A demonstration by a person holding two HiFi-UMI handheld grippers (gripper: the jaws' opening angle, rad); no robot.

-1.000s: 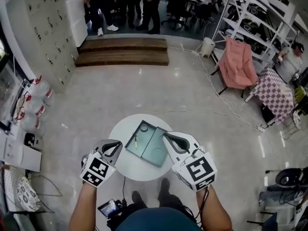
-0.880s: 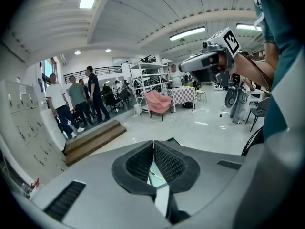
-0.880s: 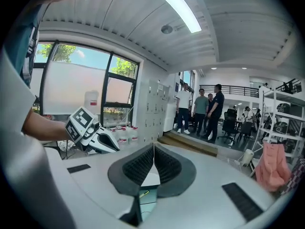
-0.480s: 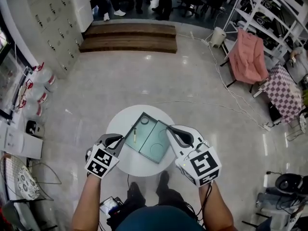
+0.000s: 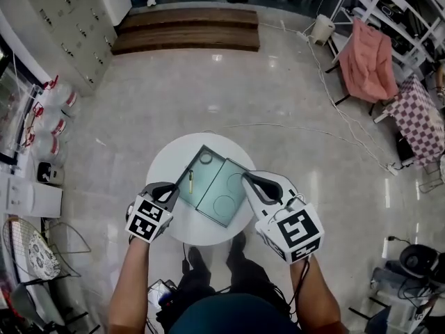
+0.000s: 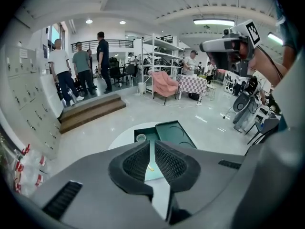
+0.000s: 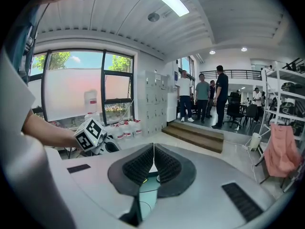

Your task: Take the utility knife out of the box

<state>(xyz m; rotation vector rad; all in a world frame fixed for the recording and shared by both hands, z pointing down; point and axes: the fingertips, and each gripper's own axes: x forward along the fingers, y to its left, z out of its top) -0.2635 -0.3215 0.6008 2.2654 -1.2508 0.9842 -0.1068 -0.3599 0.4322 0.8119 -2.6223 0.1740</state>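
A: Surroundings and obstructions?

B: A round white table (image 5: 163,167) stands on a glossy pale floor (image 5: 278,96). Beyond it are a 2-tier wooden step (image 5: 184,39), a pink cloth (image 5: 367,58) draped over a stand, a thin cable (image 5: 299,127) trailing across the floor, a row of bottles (image 5: 57,125) at the wall and several people (image 6: 81,66) standing by the step. The open box (image 5: 233,179) sits on the table between the 2 grippers, its interior exposed from above.

A: Location of the utility knife?

B: The utility knife (image 5: 190,181) lies flat in the box's left half, close to the left wall. A small ring (image 5: 206,158) sits near it, toward the far corner. The right half shows moulded circles.

A: Gripper pose?

B: Left gripper (image 5: 169,188): angled steeply down, tips just beside the box's left edge, marker cube facing up. Right gripper (image 5: 246,180): shallower angle, tips at the box's right edge. Both forearms are bare.

A: Jaw condition?

B: Both pairs are clenched and empty — the ribbed black pads meet at the tips.

A: Materials?

B: Box: flat, rectangular, teal, in 2 joined trays. Knife: slim, yellowish. Gripper bodies: smooth grey plastic.
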